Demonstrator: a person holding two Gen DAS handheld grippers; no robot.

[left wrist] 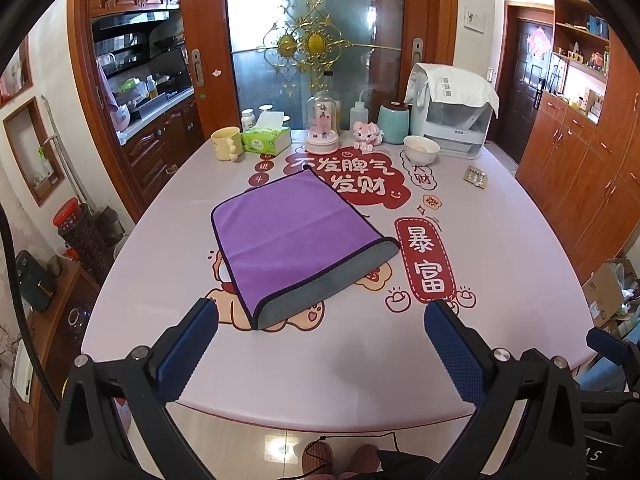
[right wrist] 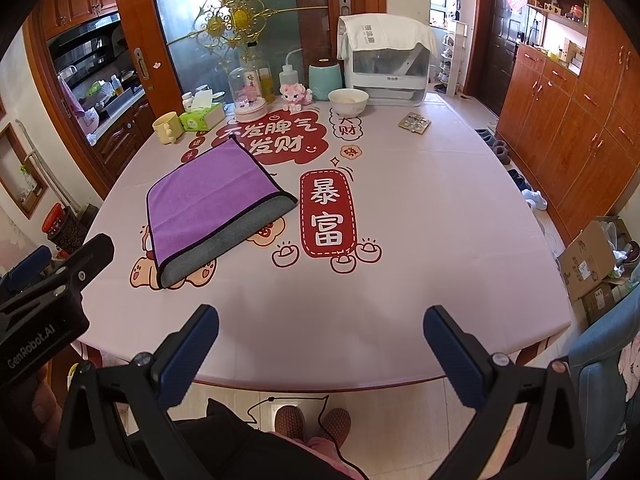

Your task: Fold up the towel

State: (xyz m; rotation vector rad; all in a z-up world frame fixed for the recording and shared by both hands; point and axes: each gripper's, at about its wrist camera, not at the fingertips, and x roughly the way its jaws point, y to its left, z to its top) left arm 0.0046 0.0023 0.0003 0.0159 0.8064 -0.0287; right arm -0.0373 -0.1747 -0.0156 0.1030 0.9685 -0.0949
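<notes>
towel point(left wrist: 296, 236) folded, untouched | left gripper point(left wrist: 320, 344) fingers apart | right gripper point(right wrist: 320, 344) likewise (slippers only here)

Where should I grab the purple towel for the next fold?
Take the purple towel by its near grey strip, at the corner nearest the open left gripper, coming in low from the table's near edge. The top layer stops short there, so that edge lies exposed, flat and unobstructed.

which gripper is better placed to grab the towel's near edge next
Left, probably. The towel lies straight ahead of the open left gripper, but off to the left of the open right gripper.
</notes>
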